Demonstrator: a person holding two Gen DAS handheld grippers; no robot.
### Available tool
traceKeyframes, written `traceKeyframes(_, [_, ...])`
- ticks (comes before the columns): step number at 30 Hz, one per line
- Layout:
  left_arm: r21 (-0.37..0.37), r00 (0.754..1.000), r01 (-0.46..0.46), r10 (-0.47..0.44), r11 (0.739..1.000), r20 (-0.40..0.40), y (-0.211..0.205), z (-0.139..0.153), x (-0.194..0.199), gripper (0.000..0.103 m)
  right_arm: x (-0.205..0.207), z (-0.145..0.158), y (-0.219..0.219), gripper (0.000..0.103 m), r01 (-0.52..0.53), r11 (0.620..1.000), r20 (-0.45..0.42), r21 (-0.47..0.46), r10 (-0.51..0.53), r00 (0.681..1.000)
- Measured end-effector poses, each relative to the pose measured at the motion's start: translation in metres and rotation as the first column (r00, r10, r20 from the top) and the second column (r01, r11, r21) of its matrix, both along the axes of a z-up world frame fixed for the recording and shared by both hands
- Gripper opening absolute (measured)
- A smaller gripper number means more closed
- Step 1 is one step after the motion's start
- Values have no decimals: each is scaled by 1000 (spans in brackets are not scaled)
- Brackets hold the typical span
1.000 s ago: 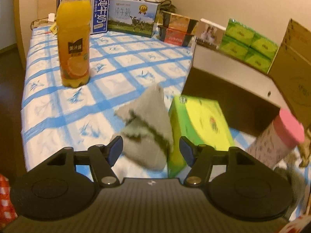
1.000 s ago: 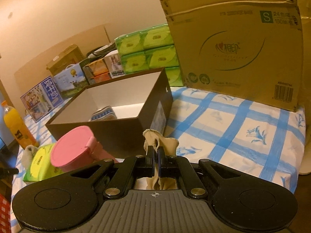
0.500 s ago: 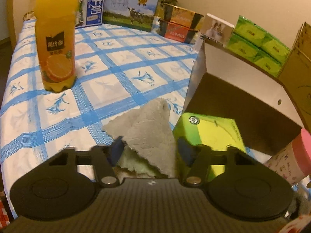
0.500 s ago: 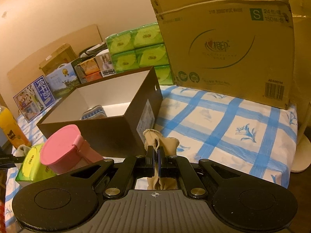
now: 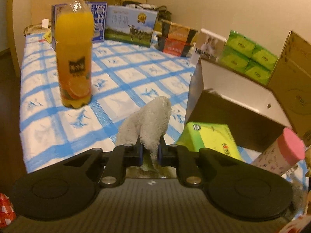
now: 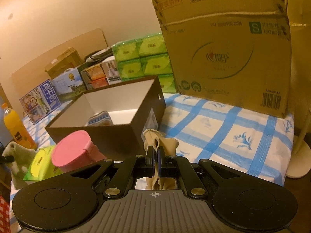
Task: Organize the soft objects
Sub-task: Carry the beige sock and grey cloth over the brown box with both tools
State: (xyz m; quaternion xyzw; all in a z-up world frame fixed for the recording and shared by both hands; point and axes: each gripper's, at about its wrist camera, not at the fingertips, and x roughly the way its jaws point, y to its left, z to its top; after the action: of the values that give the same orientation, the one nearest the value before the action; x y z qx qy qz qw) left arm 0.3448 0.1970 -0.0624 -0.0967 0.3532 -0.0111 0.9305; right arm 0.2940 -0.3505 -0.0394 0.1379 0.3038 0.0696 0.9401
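Two cloths are in hand: my left claw point(image 5: 150, 151) is closing on the grey towel point(image 5: 149, 120), my right claw point(image 6: 156, 162) pinches the tan cloth point(image 6: 165, 143), and next both need lifting into the brown box point(image 6: 108, 134) just beyond.

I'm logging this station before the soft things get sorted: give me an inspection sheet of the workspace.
Surface: blue-checked cloth, wrinkle-free where seen.
Job's things: grey towel in left claw; beige cloth in right claw; brown box open, a knitted item inside.
Clutter: juice bottle, pink-lidded cup, green tissue pack, milk cartons.
Grippers: left claw closing on the towel; right shut on the cloth.
Cables: dark cords by the wall.
Surroundings: large carton, stacked tissue packs.
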Motion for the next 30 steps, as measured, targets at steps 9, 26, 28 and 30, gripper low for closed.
traceKeyframes(9, [27, 994, 0, -3, 1000, 106, 11, 67, -29, 12, -3, 37, 0, 3, -64, 997, 53, -38, 66, 996])
traceKeyframes(26, [39, 937, 222, -224, 974, 267, -77, 156, 1, 12, 52, 83, 17, 3, -210, 978, 163, -13, 209, 964])
traceKeyframes(28, [30, 930, 251, -250, 967, 269, -93, 158, 12, 12, 63, 84, 21, 3, -220, 975, 168, -9, 218, 961])
traceKeyframes(30, [27, 922, 281, -277, 959, 271, -109, 159, 22, 12, 78, 83, 26, 3, -229, 974, 166, 5, 225, 960])
